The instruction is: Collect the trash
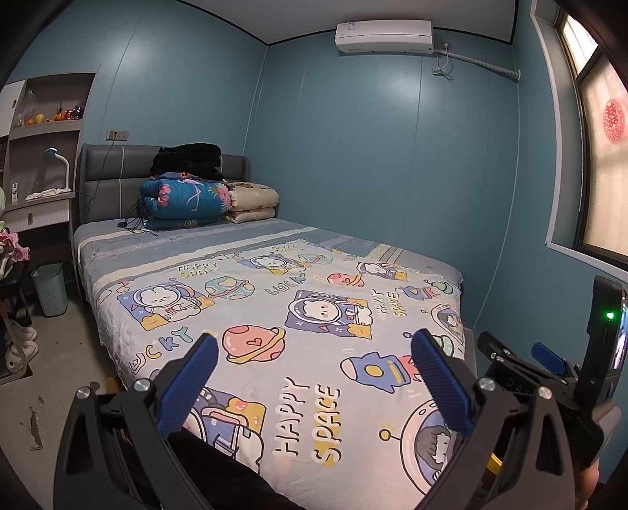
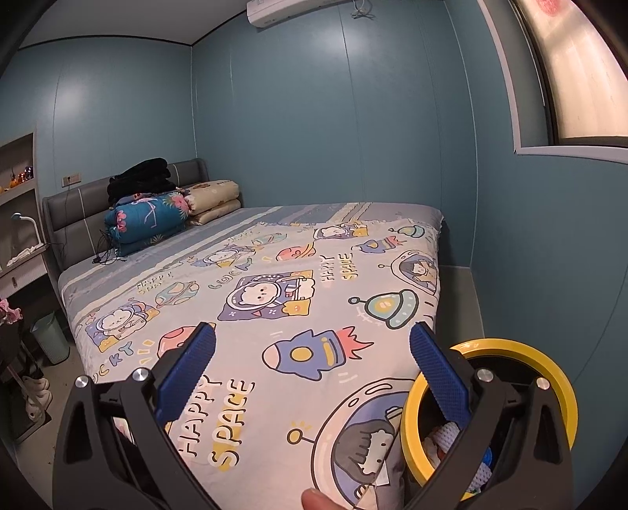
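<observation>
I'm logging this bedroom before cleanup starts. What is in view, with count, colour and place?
bed: one, cartoon space-print cover, centre
folded quilts: two, blue floral and beige, by headboard
black bundle: one, atop quilts
air conditioner: one, white, high on far wall
pale bin: one, light green, floor left of bed
yellow-rimmed bin: one, black inside, bed's near right corner, contents inside
left gripper: open, empty
right gripper: open, empty
</observation>
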Tool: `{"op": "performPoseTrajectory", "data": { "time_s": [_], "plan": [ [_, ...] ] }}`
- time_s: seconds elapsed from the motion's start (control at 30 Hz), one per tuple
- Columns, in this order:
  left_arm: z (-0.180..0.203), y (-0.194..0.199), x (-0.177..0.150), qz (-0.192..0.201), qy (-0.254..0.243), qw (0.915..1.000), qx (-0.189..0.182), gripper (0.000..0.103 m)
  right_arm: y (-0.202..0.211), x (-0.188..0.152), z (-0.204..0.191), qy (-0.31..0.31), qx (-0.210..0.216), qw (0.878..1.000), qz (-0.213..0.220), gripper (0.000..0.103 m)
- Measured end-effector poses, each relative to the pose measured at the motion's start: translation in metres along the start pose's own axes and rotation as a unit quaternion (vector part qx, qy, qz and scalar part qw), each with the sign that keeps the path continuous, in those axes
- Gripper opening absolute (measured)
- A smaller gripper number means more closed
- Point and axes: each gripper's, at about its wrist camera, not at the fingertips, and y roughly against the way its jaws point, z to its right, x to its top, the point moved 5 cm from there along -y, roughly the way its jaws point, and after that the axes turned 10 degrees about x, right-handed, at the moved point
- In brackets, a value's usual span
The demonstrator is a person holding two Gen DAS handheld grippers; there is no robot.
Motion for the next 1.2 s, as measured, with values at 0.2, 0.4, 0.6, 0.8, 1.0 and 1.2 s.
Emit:
{"op": "performPoseTrajectory", "data": {
  "time_s": [0.2,0.4,0.6,0.8,1.0,1.2],
  "plan": [
    [0.0001,-0.0018,-0.0012,-0.004,-0.001,1.0000,-0.001,0.095,-0.0003,-0.0002,0.0003,-0.001,-0.001,1.000,-0.002,0.095],
    [0.0008,-0.0023,-0.0024,-0.006,-0.001,1.0000,-0.003,0.095,-0.0012,-0.0006,0.0002,-0.003,-0.002,1.000,-0.004,0.095],
    [0.0016,-0.0030,-0.0029,-0.008,-0.001,1.0000,-0.004,0.095,-0.0026,-0.0016,0.0018,-0.008,-0.005,1.000,-0.009,0.095],
    [0.0027,-0.0031,-0.0038,-0.009,-0.002,0.9999,-0.006,0.095,-0.0033,-0.0021,0.0028,-0.011,-0.006,1.000,-0.011,0.095],
    [0.0034,-0.0033,-0.0047,-0.009,-0.002,0.9999,-0.008,0.095,-0.0041,-0.0022,0.0030,-0.012,-0.006,1.000,-0.012,0.095],
    [0.0042,-0.0029,-0.0066,-0.010,-0.002,0.9999,-0.009,0.095,-0.0056,-0.0031,0.0042,-0.014,-0.006,1.000,-0.015,0.095]
  ]
}}
